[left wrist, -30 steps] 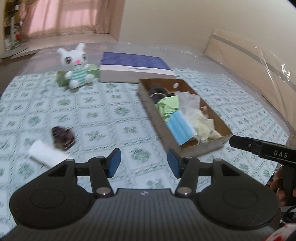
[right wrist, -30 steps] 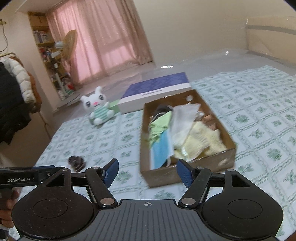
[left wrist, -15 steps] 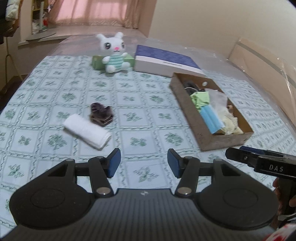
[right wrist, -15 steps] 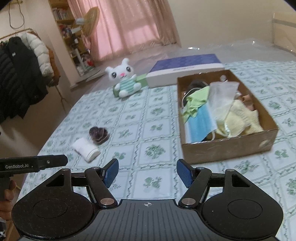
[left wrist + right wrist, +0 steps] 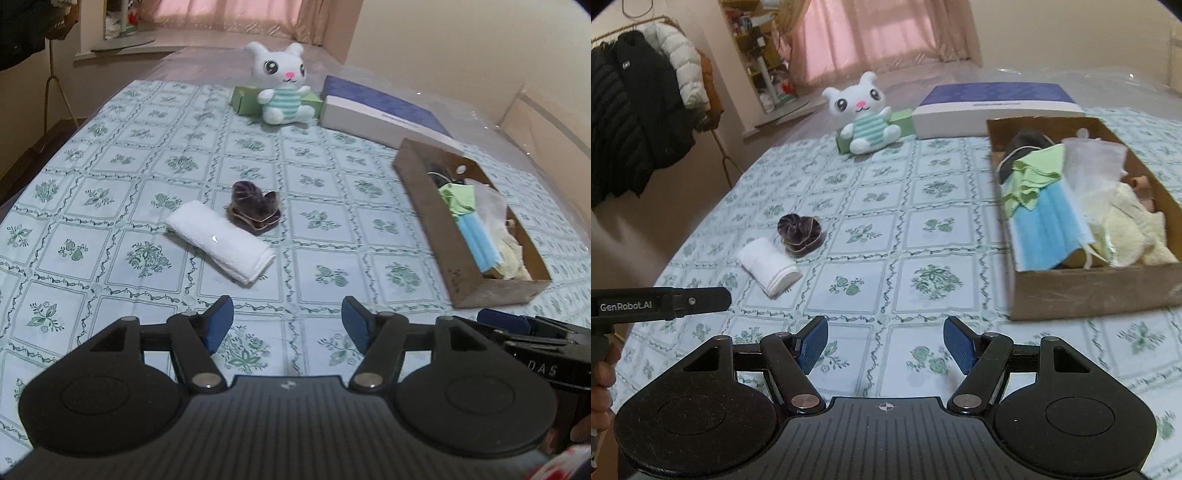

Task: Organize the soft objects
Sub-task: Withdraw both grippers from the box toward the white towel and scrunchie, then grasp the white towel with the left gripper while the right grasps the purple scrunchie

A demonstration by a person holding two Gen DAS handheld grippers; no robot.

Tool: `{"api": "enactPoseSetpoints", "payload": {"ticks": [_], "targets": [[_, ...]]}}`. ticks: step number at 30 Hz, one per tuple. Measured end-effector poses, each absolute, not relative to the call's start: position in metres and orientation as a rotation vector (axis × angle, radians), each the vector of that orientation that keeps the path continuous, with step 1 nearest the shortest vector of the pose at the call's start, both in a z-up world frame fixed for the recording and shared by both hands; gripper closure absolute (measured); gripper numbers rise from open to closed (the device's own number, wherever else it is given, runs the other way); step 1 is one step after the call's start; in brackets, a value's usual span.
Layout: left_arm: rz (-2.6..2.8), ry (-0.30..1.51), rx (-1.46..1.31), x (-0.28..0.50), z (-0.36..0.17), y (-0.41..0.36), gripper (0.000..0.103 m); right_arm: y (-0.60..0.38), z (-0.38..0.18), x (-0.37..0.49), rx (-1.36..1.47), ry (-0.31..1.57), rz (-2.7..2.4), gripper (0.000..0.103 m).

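A rolled white towel [image 5: 221,246] [image 5: 769,266] lies on the green-patterned cloth, touching a dark purple scrunchie [image 5: 254,214] [image 5: 799,233] just beyond it. To the right stands a brown cardboard box [image 5: 436,221] [image 5: 1086,286] holding a blue face mask [image 5: 1045,236], a green cloth, clear plastic and yellow fabric. My left gripper [image 5: 287,325] hovers short of the towel, its jaws opening with nothing between them. My right gripper [image 5: 885,345] is open and empty, in front of the box's near left corner.
A white plush bunny [image 5: 282,88] [image 5: 862,114] sits at the far end against a green box [image 5: 245,99], beside a flat blue-topped white box [image 5: 384,110] [image 5: 993,107]. Jackets [image 5: 631,114] hang at the left. A hand [image 5: 602,373] holds the left gripper.
Both views have swung left and dropped toward the cloth. The towel and scrunchie now sit larger and nearer the centre of the left wrist view. The left jaws stand wider.
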State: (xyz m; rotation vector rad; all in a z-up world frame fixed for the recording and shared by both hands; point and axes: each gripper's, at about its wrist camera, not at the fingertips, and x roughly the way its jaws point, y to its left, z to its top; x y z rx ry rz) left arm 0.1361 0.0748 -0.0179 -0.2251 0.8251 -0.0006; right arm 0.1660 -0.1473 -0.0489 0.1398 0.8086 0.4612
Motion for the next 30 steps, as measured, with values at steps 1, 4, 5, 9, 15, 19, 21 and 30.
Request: {"api": "enactPoseSetpoints", "payload": {"ticks": [1, 4, 5, 9, 15, 19, 21, 30], "targets": [[0.005, 0.831, -0.227, 0.14, -0.021, 0.076, 0.038, -0.144, -0.051, 0.17, 0.136, 0.809, 0.463, 0.034], [0.023, 0.853, -0.238, 0.151, -0.03, 0.08, 0.037, -0.135, -0.059, 0.184, 0.125, 0.818, 0.473, 0.034], [0.022, 0.863, -0.248, 0.155, -0.033, 0.081, 0.037, -0.131, -0.061, 0.187, 0.122, 0.821, 0.473, 0.034], [0.06, 0.891, -0.287, 0.175, -0.048, 0.091, 0.037, -0.121, -0.072, 0.207, 0.12, 0.835, 0.475, 0.034], [0.106, 0.914, -0.359, 0.208, -0.068, 0.103, 0.037, -0.115, -0.082, 0.231, 0.126, 0.848, 0.471, 0.034], [0.138, 0.922, -0.365, 0.23, -0.078, 0.102, 0.037, -0.113, -0.089, 0.245, 0.129, 0.859, 0.459, 0.034], [0.149, 0.929, -0.369, 0.239, -0.084, 0.101, 0.037, -0.111, -0.092, 0.252, 0.129, 0.863, 0.456, 0.034], [0.231, 0.917, -0.291, 0.248, -0.095, 0.118, 0.037, -0.095, -0.104, 0.267, 0.112, 0.88, 0.485, 0.034]]}}
